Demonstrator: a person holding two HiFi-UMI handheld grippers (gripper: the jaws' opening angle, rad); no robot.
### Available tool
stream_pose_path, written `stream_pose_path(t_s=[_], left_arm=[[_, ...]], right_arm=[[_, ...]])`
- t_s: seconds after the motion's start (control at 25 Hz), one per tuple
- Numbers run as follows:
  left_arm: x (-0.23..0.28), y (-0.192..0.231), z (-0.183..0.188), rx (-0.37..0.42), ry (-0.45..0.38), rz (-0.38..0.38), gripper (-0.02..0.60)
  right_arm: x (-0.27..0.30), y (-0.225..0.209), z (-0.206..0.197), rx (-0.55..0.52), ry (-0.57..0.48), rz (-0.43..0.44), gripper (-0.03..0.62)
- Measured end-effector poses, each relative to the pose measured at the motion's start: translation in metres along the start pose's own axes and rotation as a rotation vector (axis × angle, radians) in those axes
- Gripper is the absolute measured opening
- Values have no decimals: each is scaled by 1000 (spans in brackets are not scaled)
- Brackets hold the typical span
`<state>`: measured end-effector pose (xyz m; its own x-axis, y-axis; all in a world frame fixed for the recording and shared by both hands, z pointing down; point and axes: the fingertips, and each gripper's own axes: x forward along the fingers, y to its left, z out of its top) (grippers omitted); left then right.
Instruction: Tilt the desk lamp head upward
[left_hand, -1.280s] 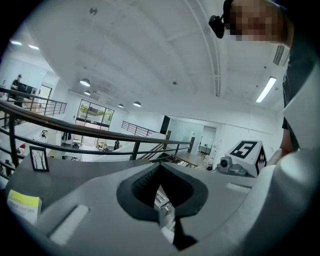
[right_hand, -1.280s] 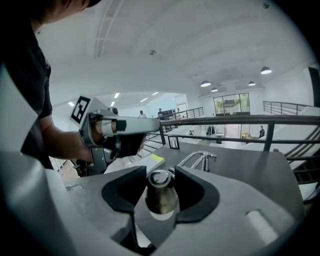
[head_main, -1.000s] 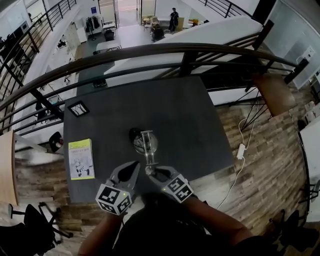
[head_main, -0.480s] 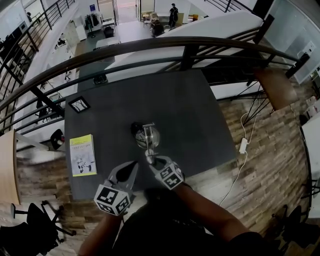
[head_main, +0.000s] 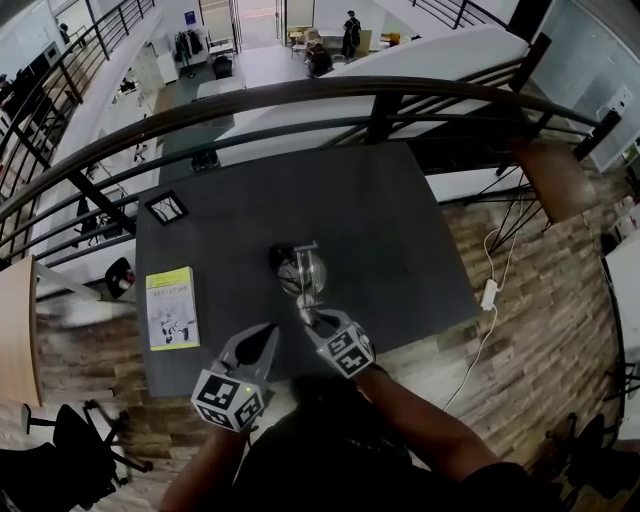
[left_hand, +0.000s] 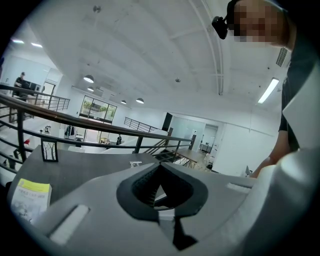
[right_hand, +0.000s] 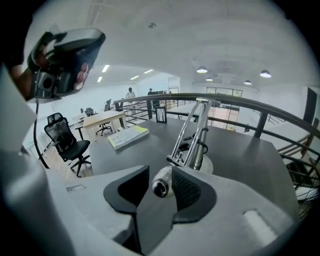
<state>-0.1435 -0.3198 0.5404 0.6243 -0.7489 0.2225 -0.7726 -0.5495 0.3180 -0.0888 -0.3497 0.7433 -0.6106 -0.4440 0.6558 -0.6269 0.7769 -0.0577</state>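
A chrome desk lamp (head_main: 303, 275) stands mid-table on the dark grey table (head_main: 400, 230). In the right gripper view its twin arms (right_hand: 192, 137) rise from a round base (right_hand: 215, 164). My right gripper (head_main: 313, 318) (right_hand: 160, 170) is shut on the small silver lamp head (right_hand: 162, 185), which lies against the right pad; the jaws have just closed slightly on it. My left gripper (head_main: 267, 332) (left_hand: 160, 166) hovers at the table's near edge, left of the lamp. It is shut, with nothing between its tips.
A yellow-green book (head_main: 172, 306) (right_hand: 128, 136) lies at the table's left side and a small picture frame (head_main: 166, 207) (left_hand: 49, 150) stands behind it. A dark railing (head_main: 330, 95) curves along the far edge. An office chair (right_hand: 65, 142) stands on the floor to the left.
The right gripper has sunk and tipped downward with the lamp head in it, so the lamp's arms and base now show ahead. The left gripper has drifted slightly sideways.
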Motion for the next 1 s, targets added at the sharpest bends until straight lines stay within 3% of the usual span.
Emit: stream_pose_path(t_s=[0.2, 0.48, 0.6, 0.8, 1.0], left_arm=[[-2, -4, 14, 6, -42, -17, 2], [6, -32, 41, 47, -117, -50, 2], [7, -54, 49, 80, -140, -50, 2], [11, -84, 49, 96, -161, -1, 2], [9, -131, 39, 88, -187, 58, 2]], right_arm=[[-46, 10, 44, 18, -135, -6, 115], [-153, 6, 117, 35, -420, -52, 5], [-193, 9, 137, 44, -495, -30, 4], [-236, 10, 147, -1, -556, 19, 3], [-267, 20, 128, -62, -568, 81, 3]])
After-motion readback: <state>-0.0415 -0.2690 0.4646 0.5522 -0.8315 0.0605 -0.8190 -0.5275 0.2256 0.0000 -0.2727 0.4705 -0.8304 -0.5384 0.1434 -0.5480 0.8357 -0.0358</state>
